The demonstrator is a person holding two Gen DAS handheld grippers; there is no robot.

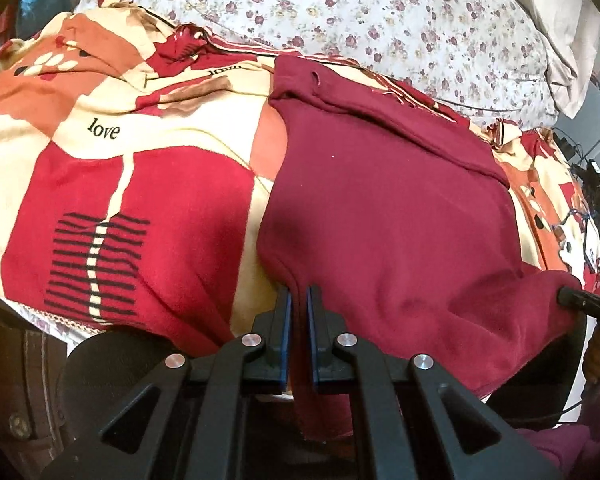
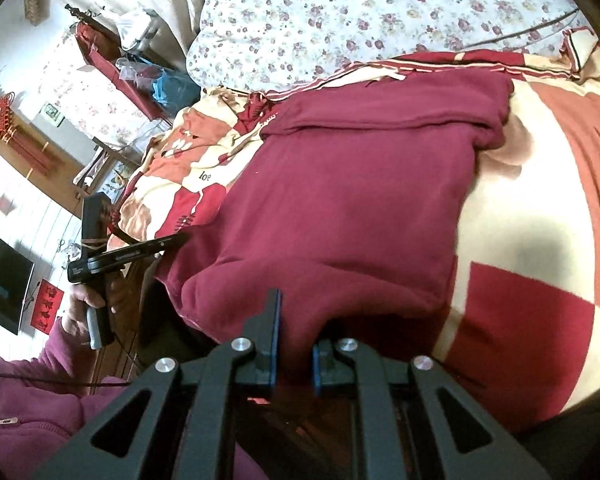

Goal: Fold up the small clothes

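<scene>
The left gripper is seen closest to the lens, its blue-padded fingers pressed together on a fold of the maroon garment at its near hem. The right gripper is likewise clamped on the near hem, with cloth bunched between its pads. In the left wrist view the right gripper is seen at the garment's near right corner; in the right wrist view the left gripper is seen at its near left corner, held by a hand. The garment is spread over a red, cream and orange blanket near the bed's near edge, its far part doubled over in a band. A floral sheet is seen beyond the blanket toward the far edge.
</scene>
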